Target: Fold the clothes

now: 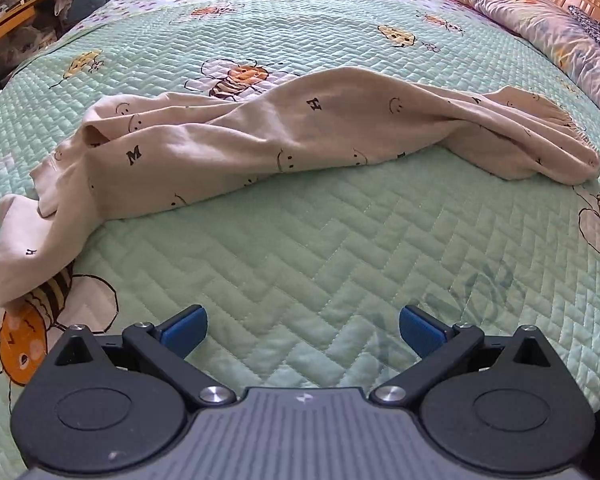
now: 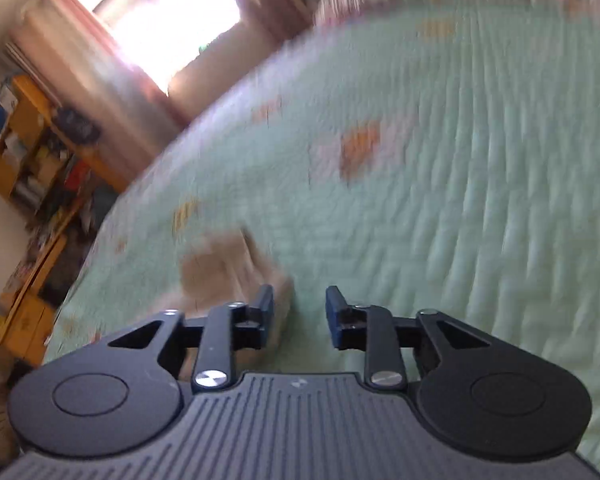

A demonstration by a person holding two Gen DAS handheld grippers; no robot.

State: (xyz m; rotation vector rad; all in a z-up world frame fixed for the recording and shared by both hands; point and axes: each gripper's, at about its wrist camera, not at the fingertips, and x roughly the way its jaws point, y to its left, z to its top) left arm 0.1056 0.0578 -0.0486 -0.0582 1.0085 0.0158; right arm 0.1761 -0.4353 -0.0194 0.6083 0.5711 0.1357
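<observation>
One cream garment (image 1: 260, 140) lying crumpled at 12 o'clock on quilt (image 1: 320, 248). Two grippers: left gripper (image 1: 303, 330) gaping, released; right gripper (image 2: 299, 316) hovering parted, grasping nothing.

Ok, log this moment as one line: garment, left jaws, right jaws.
garment: beige trousers crumpled, unfolded on green quilt | left gripper: jaws open, empty | right gripper: jaws apart, empty, view blurred

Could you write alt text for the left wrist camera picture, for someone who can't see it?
A crumpled cream garment printed with smiley faces and letters lies stretched across a mint-green quilted bedspread with cartoon bees. The left gripper is open and empty in the foreground, short of the garment. Pillows lie at the far right.
</observation>
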